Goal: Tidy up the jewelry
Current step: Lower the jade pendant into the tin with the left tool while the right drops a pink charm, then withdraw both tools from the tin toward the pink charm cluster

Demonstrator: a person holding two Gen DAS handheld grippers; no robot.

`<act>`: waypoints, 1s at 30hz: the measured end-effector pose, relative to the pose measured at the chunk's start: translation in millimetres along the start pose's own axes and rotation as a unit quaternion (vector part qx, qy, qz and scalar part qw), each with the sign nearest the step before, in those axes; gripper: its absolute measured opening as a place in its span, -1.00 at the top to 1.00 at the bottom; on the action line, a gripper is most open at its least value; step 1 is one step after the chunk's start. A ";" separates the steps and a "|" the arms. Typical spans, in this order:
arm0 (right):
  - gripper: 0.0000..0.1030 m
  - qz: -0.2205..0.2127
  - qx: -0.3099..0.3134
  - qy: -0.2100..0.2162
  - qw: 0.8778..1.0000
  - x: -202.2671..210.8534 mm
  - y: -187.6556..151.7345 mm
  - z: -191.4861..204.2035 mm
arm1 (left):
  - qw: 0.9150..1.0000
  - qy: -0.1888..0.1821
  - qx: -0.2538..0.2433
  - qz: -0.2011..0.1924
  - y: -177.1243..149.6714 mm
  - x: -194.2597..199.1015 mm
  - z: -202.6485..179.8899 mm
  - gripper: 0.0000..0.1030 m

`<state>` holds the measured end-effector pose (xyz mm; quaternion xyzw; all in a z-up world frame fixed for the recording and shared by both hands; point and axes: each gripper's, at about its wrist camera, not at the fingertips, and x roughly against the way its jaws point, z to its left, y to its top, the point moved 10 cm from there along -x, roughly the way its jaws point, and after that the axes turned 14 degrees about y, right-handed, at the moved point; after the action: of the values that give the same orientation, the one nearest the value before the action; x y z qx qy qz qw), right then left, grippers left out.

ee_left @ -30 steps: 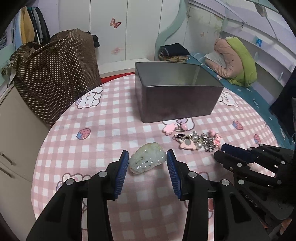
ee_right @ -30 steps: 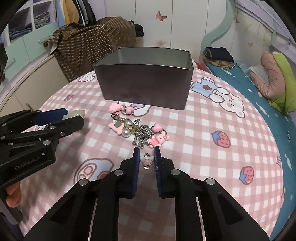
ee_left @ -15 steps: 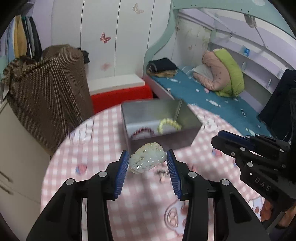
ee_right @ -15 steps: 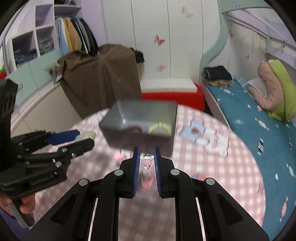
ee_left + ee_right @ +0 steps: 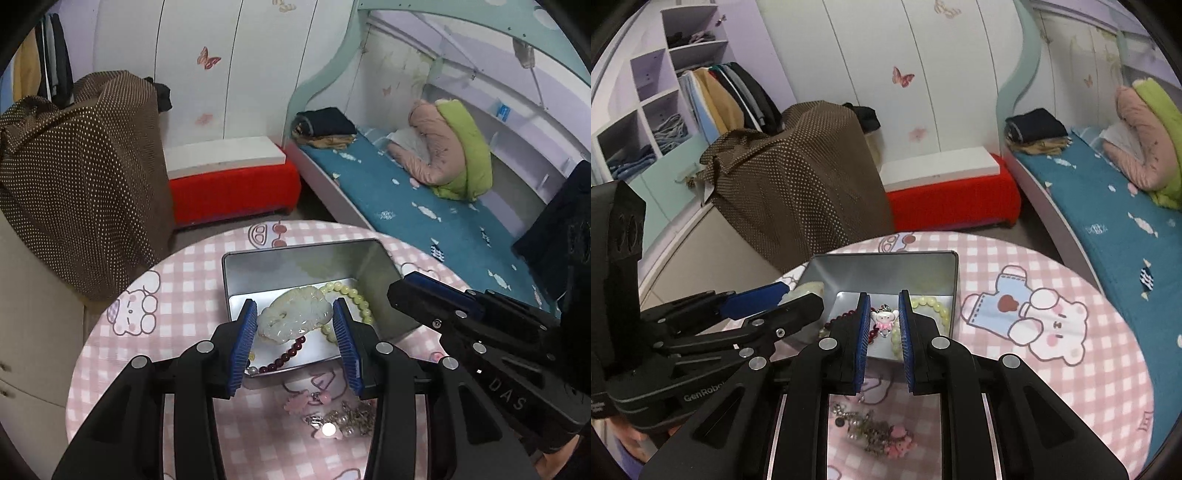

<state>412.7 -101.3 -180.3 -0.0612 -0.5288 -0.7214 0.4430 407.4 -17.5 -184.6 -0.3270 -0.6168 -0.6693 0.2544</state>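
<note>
Both hand-held grippers hang over the open tin, each carrying one piece. The left hand-held gripper is partly closed, its blue pads pressed on the two ends of the pale jade pendant, which is in the air above the tin's near-left part. The right hand-held gripper is nearly closed, pinching a small bear charm in pink dress, over the tin's near middle.

The step in hand looks like the drop into the tin. To do it well, each gripper should probably sink until its piece is below the rim before the pads part, so the jade does not fall hard onto the metal floor or the beads. The two grippers sit close together over a narrow opening, so releasing one at a time, and keeping the fingers off the near wall, seems wise. The charm is light and may cling to a pad; a full opening would free it.

The tin stands on the pink checked table, toward its far side. In it lie a yellow-green bead bracelet on the right and a dark red bead bracelet toward the near left. Outside it, on the cloth near the tin's front wall, a tangle of chain, pearls and pink charms remains to be put away.
</note>
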 end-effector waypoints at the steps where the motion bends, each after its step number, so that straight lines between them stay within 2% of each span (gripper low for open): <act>1: 0.69 0.003 -0.003 0.001 1.000 -3.6 -1.2 -1.9 | 1.000 0.000 0.000 0.002 -0.3 -2.2 0.3 0.21; 12: 0.69 0.016 -0.018 0.004 1.000 -22.3 -10.0 -11.6 | 1.000 0.004 -0.003 0.005 -3.3 -8.0 -0.2 0.20; 15: 0.69 0.017 -0.020 0.004 1.000 -21.0 -12.2 -14.0 | 1.000 0.008 -0.002 0.002 -3.1 -6.5 1.1 0.04; 20: 0.65 0.015 -0.034 0.017 0.999 -17.7 -15.2 -15.3 | 1.000 0.007 0.000 -0.001 -6.2 0.4 0.6 -0.03; 22: 0.64 0.011 -0.036 0.022 0.999 -14.0 -15.9 -13.9 | 1.000 0.001 0.000 -0.004 -7.8 6.8 -0.7 -0.16; 25: 0.48 0.002 -0.030 0.020 0.999 -3.4 -15.7 -10.2 | 1.000 0.003 0.004 -0.021 -8.0 21.2 2.3 -0.27; 27: 0.29 -0.006 -0.024 0.018 1.000 6.3 -14.7 -6.5 | 0.999 0.009 0.010 -0.036 -8.7 33.3 7.4 -0.40; 30: 0.24 -0.020 -0.008 0.007 1.000 25.0 -14.5 0.8 | 0.998 0.019 0.022 -0.055 -9.6 49.2 15.3 -0.45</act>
<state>387.2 -114.4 -176.3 -0.0489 -0.5209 -0.7345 0.4321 369.9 1.8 -153.6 -0.2742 -0.6432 -0.6747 0.2364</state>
